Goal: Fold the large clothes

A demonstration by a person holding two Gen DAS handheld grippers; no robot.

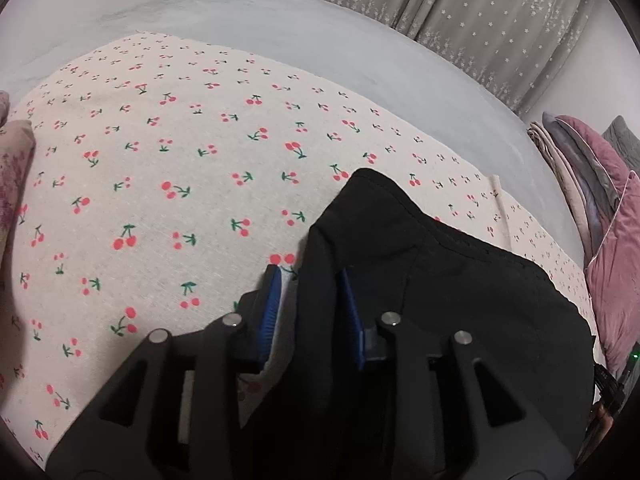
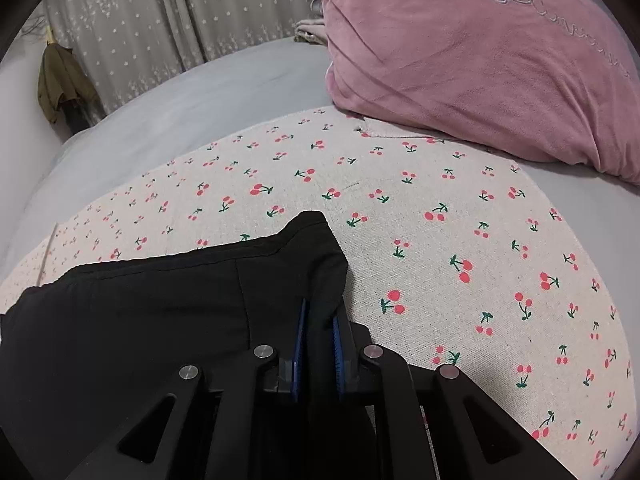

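Note:
A black garment (image 1: 440, 280) lies over a cherry-print cloth (image 1: 160, 160) on a bed. My left gripper (image 1: 310, 280) has its blue-padded jaws around the garment's left corner, the fabric bunched between them. In the right wrist view the same black garment (image 2: 160, 320) stretches to the left, and my right gripper (image 2: 320, 312) is shut on its right corner, the blue pads pinching a fold. The cherry-print cloth (image 2: 440, 240) runs under it. The near part of the garment is hidden behind both grippers.
A grey bed sheet (image 1: 320, 40) extends beyond the cloth. A large pink pillow (image 2: 480, 60) sits at the far right of the cloth. Stacked pink and grey bedding (image 1: 592, 200) stands to the right. Star-print curtains (image 1: 480, 8) hang behind; a green jacket (image 2: 60, 84) hangs at left.

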